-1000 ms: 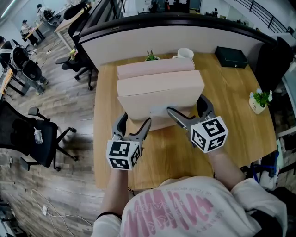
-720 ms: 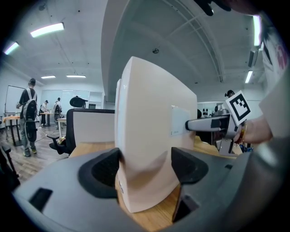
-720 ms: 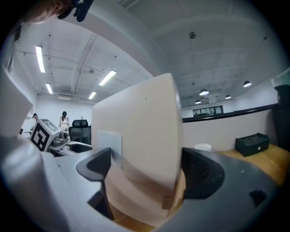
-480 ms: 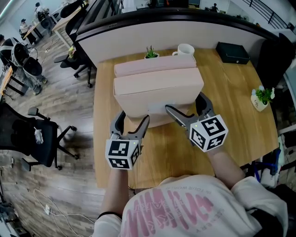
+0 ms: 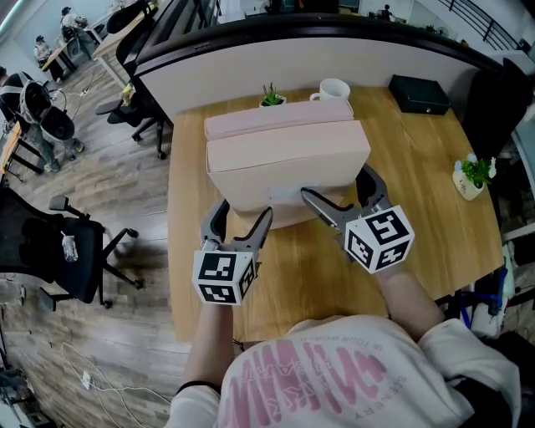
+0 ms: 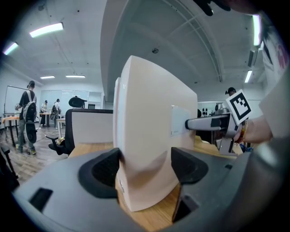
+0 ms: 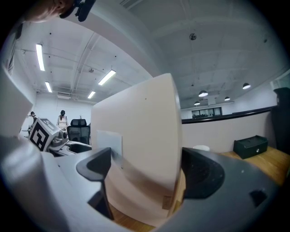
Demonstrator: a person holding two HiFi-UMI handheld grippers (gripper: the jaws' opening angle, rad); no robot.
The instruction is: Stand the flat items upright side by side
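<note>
The near pink box (image 5: 288, 171), its long axis crosswise just before the upright rear pink box (image 5: 276, 118), is clamped at either end by the left tool (image 5: 242, 217) and right tool (image 5: 337, 187).

**Hidden, small and cut off**

In the head view, the near box (image 5: 288, 167) covers all but the top edge of the far box (image 5: 276, 119), which in turn hides the bases of the plant (image 5: 270, 95) and mug (image 5: 333, 88). People (image 5: 70, 15) at upper left are too small to make out. The bottom edge crops the wearer's shirt (image 5: 334, 376).
</note>
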